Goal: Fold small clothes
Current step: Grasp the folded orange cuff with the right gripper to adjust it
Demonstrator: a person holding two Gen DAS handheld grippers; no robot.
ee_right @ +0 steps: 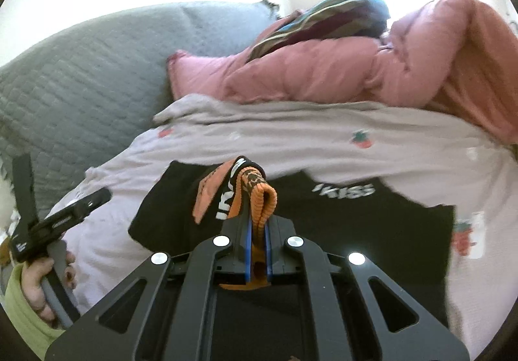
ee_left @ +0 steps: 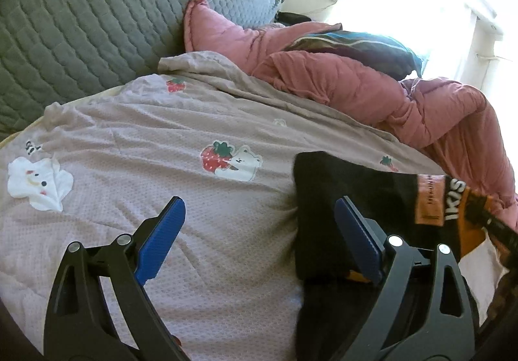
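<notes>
Two grippers work one black garment (ee_right: pixel 323 218) lying near on the strawberry-print bedsheet (ee_left: pixel 194 121). The right gripper (ee_right: pixel 257 231) is clamped tight on its bunched orange ribbed band (ee_right: pixel 264 202); the left gripper (ee_left: pixel 259 234) hangs wide open, holding nothing, over the garment's left edge. Carry the band straight across, keeping the fold square. White lettering marks the black cloth.

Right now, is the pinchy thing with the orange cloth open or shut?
Shut. The right gripper has its blue pads squeezed on the orange waistband of the black shorts.
</notes>
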